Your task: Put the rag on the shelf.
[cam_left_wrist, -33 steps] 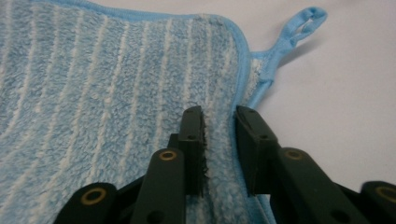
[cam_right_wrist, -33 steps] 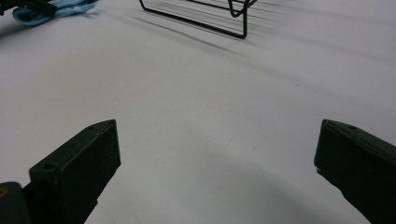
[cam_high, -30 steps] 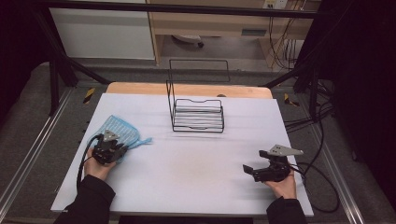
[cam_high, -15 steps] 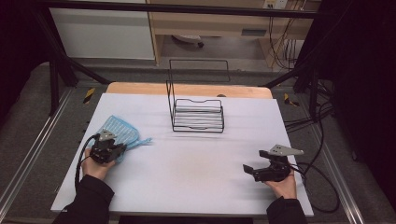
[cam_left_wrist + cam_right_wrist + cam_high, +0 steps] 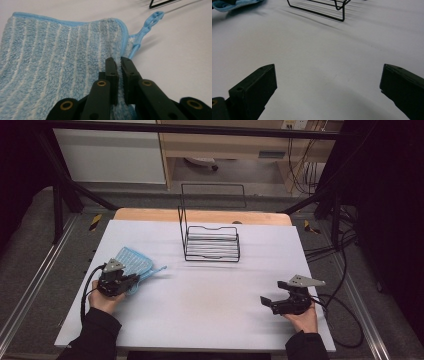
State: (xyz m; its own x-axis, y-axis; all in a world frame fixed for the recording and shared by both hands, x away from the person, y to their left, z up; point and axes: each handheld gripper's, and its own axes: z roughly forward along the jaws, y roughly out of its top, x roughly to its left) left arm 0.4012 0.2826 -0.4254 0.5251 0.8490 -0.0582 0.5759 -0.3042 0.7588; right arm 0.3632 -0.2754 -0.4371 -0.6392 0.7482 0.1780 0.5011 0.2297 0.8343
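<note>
The left gripper [image 5: 119,65] had its jaws pinching a fold of the blue towel [image 5: 50,57], which lay near the left edge of the table [image 5: 210,305]. The left gripper view showed white stripes, fluffy pile and a blue hanging loop [image 5: 147,27]. The right gripper [image 5: 267,302], jaws spread wide, sat near the right edge, the wire rack [image 5: 210,237] toward the far edge.

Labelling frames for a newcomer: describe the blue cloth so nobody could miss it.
On the white table, look at the near-left area beside the black wire rack. The light-blue striped terry cloth lies flat there, the left gripper pinching its edge. It is the only soft, coloured thing, with a blue hanging loop.
</note>
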